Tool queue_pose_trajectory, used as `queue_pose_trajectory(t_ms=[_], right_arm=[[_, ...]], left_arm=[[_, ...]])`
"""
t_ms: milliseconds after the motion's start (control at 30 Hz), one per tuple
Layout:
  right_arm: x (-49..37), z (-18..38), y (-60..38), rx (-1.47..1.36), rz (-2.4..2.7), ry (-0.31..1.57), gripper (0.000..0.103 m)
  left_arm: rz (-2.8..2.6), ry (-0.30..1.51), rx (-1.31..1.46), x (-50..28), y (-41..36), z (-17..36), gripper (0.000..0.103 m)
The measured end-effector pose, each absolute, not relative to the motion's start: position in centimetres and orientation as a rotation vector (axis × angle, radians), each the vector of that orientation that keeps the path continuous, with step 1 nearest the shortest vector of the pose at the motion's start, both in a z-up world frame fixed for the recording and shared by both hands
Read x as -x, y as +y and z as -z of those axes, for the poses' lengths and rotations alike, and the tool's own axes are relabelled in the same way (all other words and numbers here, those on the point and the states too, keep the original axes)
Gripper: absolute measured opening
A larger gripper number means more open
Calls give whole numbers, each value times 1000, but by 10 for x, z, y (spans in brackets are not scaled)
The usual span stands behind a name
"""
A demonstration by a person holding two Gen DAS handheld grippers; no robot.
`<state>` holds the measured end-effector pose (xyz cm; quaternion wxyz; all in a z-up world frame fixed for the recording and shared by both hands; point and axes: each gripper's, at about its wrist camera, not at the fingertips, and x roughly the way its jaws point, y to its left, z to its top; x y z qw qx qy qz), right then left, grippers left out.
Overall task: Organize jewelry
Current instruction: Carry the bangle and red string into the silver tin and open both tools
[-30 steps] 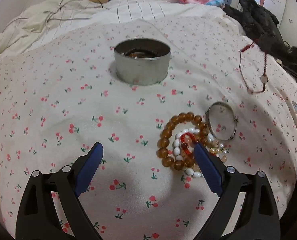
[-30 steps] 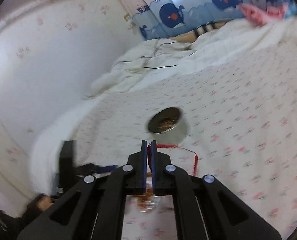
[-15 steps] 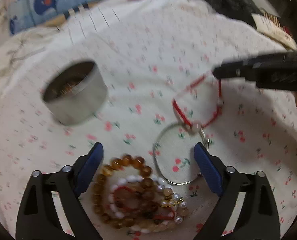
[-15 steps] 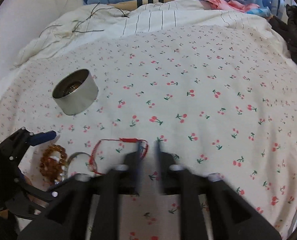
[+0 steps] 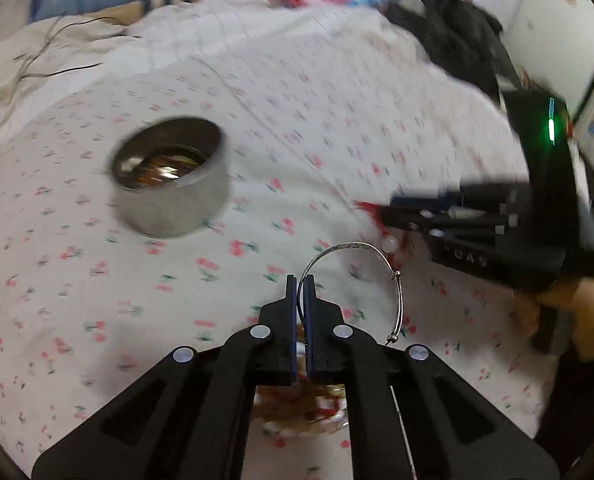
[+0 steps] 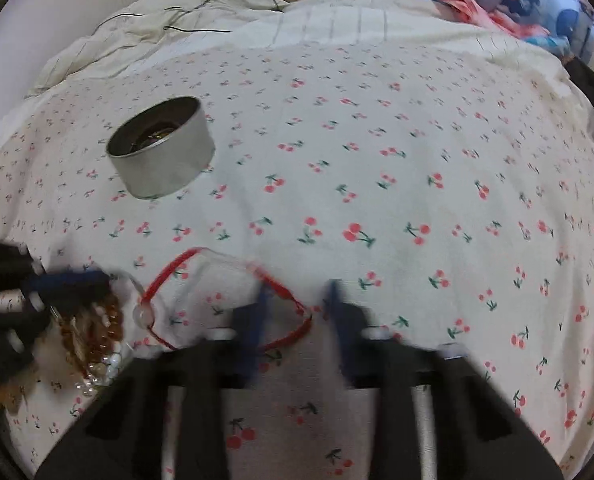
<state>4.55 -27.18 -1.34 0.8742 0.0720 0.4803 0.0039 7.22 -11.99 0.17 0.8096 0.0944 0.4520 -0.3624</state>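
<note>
My left gripper (image 5: 301,280) points down at the cherry-print sheet, its jaws closing to a pinch on the left side of a thin silver bangle (image 5: 351,245). A pile of amber and white bead bracelets (image 5: 305,408) lies under its fingers, mostly hidden. My right gripper (image 6: 297,304) is blurred and low over the sheet. Its jaws are closing but still apart, with the red cord bracelet (image 6: 283,290) lying between them, not pinched. A round metal tin (image 5: 177,200) holding jewelry stands upright at the back left. From the right wrist the bead pile (image 6: 97,328) and left gripper (image 6: 69,280) sit at the left edge.
A cream quilt with loose black cables (image 6: 185,28) lies behind the tin (image 6: 165,168). Dark clothing (image 5: 457,40) is heaped at the back right. A hand (image 5: 557,308) holds the right gripper (image 5: 393,208), which reaches in from the right close to the bangle.
The left gripper swung from the bead pile over to the silver bangle and shut on it. The right gripper came down, laid the red cord on the sheet and parted its jaws.
</note>
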Motion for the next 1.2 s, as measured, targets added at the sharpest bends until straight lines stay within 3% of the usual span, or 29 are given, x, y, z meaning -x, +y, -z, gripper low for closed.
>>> queue_pose_trajectory(t_ms=[67, 633, 1067, 1167, 1200], right_arm=[[-43, 9, -275, -169, -9, 979, 4], [-27, -71, -247, -202, -205, 559, 4], [-57, -88, -250, -267, -282, 545, 4], [-70, -93, -246, -286, -314, 542, 4], [-73, -94, -245, -290, -322, 542, 4]], left_arm=[[759, 960, -148, -80, -105, -8, 3], [583, 895, 5, -141, -59, -48, 3], [505, 950, -84, -206, -108, -29, 4], [481, 1008, -87, -221, -113, -15, 11], [482, 1017, -90, -223, -113, -13, 17]])
